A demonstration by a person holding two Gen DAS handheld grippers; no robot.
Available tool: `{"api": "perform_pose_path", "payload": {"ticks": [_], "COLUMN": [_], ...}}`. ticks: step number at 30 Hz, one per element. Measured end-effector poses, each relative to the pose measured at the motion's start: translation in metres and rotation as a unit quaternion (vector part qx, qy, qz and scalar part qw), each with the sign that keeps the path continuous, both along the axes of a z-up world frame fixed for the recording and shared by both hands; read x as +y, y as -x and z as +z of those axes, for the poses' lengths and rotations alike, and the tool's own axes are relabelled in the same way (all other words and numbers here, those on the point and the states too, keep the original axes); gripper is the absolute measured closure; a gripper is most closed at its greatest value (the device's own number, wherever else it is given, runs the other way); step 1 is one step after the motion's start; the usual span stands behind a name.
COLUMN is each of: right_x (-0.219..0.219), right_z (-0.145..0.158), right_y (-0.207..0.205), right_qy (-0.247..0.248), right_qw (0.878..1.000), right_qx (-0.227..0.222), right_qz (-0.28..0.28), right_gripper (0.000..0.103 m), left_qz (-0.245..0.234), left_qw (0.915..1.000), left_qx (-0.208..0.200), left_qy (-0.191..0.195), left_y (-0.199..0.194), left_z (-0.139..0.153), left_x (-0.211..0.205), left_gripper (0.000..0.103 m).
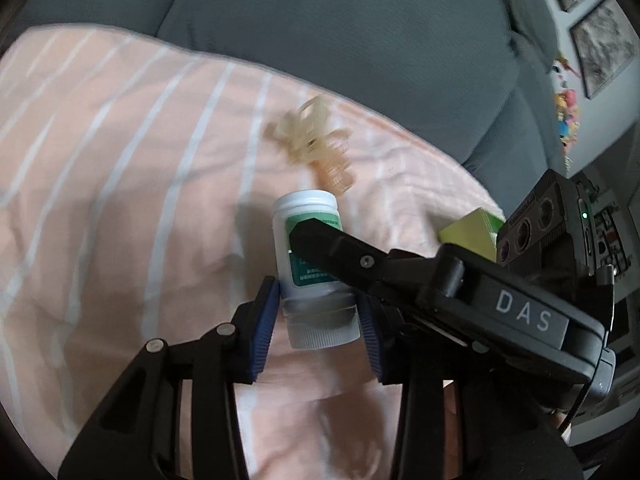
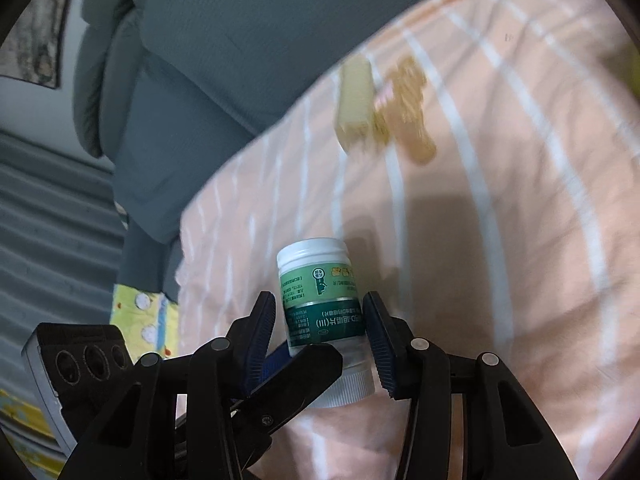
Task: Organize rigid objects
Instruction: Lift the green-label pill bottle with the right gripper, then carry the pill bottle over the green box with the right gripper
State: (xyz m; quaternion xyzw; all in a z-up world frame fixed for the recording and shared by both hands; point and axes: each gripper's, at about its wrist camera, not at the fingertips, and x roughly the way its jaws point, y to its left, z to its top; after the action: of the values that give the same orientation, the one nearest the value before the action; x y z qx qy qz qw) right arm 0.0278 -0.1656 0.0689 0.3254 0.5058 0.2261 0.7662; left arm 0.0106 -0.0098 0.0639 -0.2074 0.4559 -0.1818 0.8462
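A white pill bottle (image 1: 310, 240) with a green label sits between both grippers, held above a peach striped blanket (image 1: 120, 160). My left gripper (image 1: 316, 312) is shut on its lower part near the ribbed cap. The right gripper's black finger (image 1: 340, 248) crosses the label in the left wrist view. In the right wrist view the bottle (image 2: 320, 300) stands between my right gripper's (image 2: 320, 320) blue pads, which press its sides. A translucent tan hair clip (image 1: 316, 140) lies on the blanket beyond the bottle.
A yellow-green box (image 1: 472, 232) lies right of the bottle. In the right wrist view a pale yellow block (image 2: 354, 100) and the tan clip (image 2: 408, 108) lie farther on the blanket (image 2: 500, 240). Grey sofa cushions (image 1: 340, 40) rise behind. Framed pictures (image 1: 604, 48) hang at the right.
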Motion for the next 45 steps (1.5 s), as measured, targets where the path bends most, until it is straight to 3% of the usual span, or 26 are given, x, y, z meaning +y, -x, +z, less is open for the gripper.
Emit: {"api": "perform_pose_path", "payload": {"ticks": [11, 22, 31, 45], "right_x": [-0.026, -0.059, -0.095, -0.16], "right_z": [0.068, 0.109, 0.116, 0.114], "right_y": [0.038, 0.073, 0.092, 0.118], "right_qy": [0.007, 0.026, 0.038, 0.075], "right_qw": [0.993, 0.979, 0.969, 0.949], "right_qx": [-0.107, -0.175, -0.184, -0.165], "right_qz": [-0.046, -0.105, -0.163, -0.259], "right_gripper": [0.054, 0.054, 0.054, 0.054], "left_qz": [-0.028, -0.072, -0.121, -0.212], "left_qw": [0.9919, 0.978, 0.9701, 0.9556], "left_qx": [-0.123, -0.188, -0.196, -0.169], "left_qy": [0.017, 0.055, 0.076, 0.117], "left_y": [0.032, 0.049, 0.047, 0.044], "left_z": [0.053, 0.079, 0.084, 0.079], "left_x": [-0.023, -0.05, -0.086, -0.154], "left_gripper": [0.065, 0.065, 0.066, 0.066]}}
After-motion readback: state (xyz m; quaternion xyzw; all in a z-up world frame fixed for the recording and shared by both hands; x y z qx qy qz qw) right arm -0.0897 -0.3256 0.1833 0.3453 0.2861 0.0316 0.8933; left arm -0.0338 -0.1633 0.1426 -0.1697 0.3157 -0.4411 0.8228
